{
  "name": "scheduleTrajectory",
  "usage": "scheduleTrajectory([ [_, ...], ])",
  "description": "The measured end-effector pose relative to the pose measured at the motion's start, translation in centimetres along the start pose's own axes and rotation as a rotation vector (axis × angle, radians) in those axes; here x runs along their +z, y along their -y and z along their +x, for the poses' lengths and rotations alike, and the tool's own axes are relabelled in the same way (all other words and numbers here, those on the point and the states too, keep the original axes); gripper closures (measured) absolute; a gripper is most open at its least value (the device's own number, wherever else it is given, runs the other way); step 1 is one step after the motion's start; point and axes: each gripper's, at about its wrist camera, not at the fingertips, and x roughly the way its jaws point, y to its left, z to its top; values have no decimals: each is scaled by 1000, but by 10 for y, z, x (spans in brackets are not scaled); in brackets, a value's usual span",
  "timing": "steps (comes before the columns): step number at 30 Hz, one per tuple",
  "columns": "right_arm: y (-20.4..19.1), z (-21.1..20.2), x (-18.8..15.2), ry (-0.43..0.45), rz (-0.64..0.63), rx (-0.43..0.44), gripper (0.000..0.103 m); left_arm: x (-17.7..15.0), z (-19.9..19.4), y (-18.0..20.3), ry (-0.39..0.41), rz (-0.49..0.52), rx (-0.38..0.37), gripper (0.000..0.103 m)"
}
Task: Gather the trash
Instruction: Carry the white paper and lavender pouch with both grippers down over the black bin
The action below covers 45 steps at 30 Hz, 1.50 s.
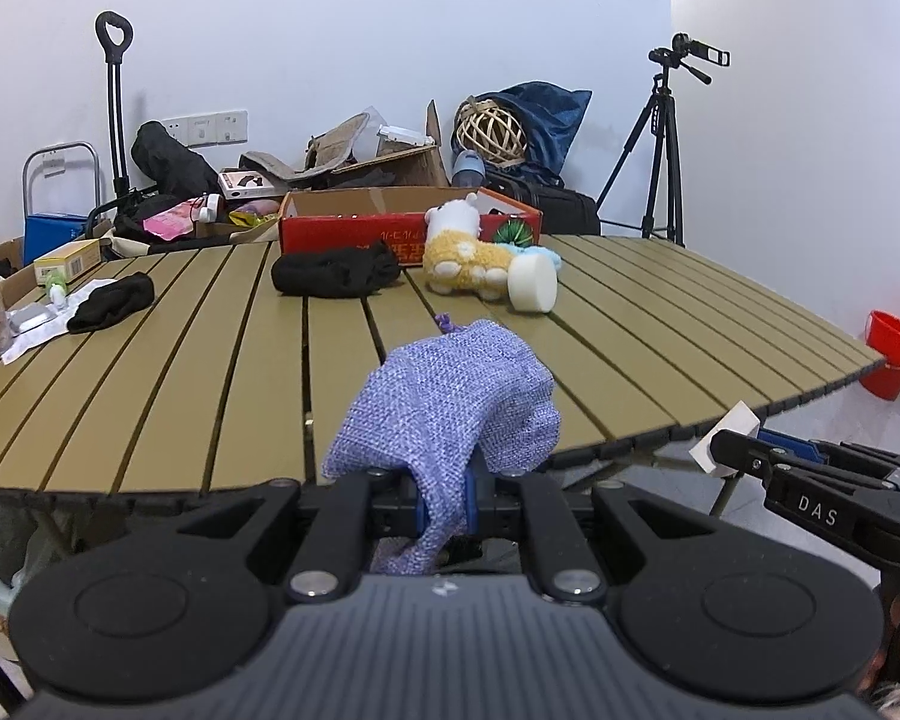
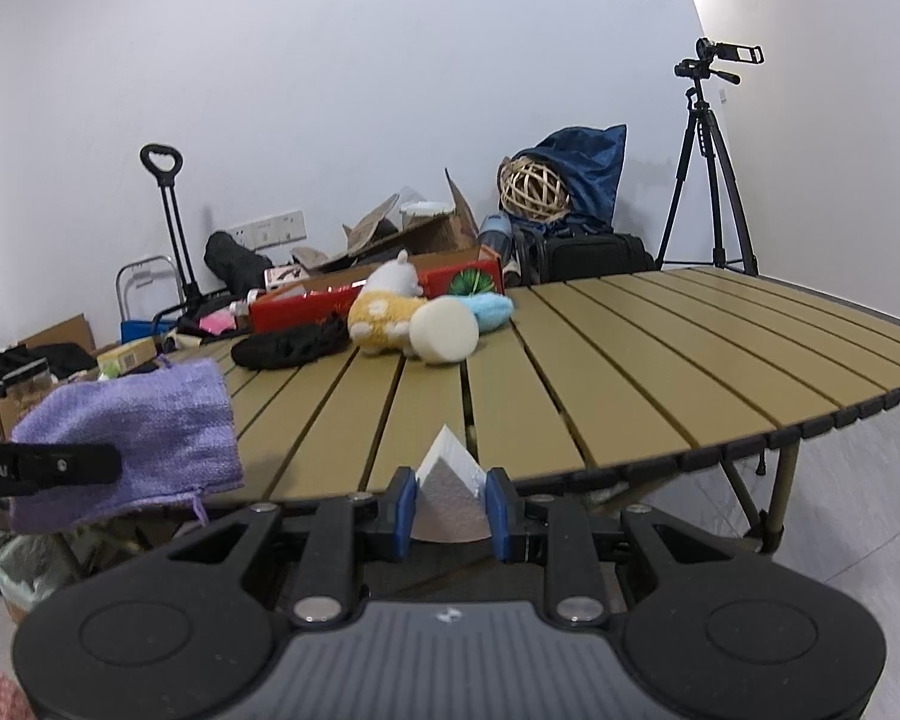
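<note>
above table [image 1: 630, 330], jaws clamp purple pouch [image 1: 444, 402], white foam [image 2: 450, 486].

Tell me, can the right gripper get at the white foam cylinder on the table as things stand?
Probably not yet. The path across the slatted table to the white foam cylinder looks free, but the right gripper is shut on a white foam wedge, so its fingers are occupied until that is dropped.

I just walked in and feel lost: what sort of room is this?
Probably a spare room used for filming: a folding slatted table, a camera on a tripod, and boxes and bags heaped against the bare wall.
</note>
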Motion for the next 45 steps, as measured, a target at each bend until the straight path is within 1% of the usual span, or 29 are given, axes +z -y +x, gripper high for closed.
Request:
scheduleTrajectory([
  [7,-1,-13,-16,-51,-15,-4,79,-19,-18,-5,-32,7,16,91],
  [15,-5,-24,-33,-108,-48,-13,79,-41,-25,-11,-97,14,44,91],
  [21,-7,-27,-50,-169,-67,-20,79,-56,-27,-16,-142,13,65,91],
  [27,-9,-25,-63,-227,-85,-29,79,-72,-20,-22,-200,7,90,91],
  [41,-14,-6,-88,-353,-150,-46,79,-103,11,-42,-347,-31,168,91],
  [45,-14,0,-94,-389,-163,-49,79,-110,18,-48,-375,-34,195,91],
])
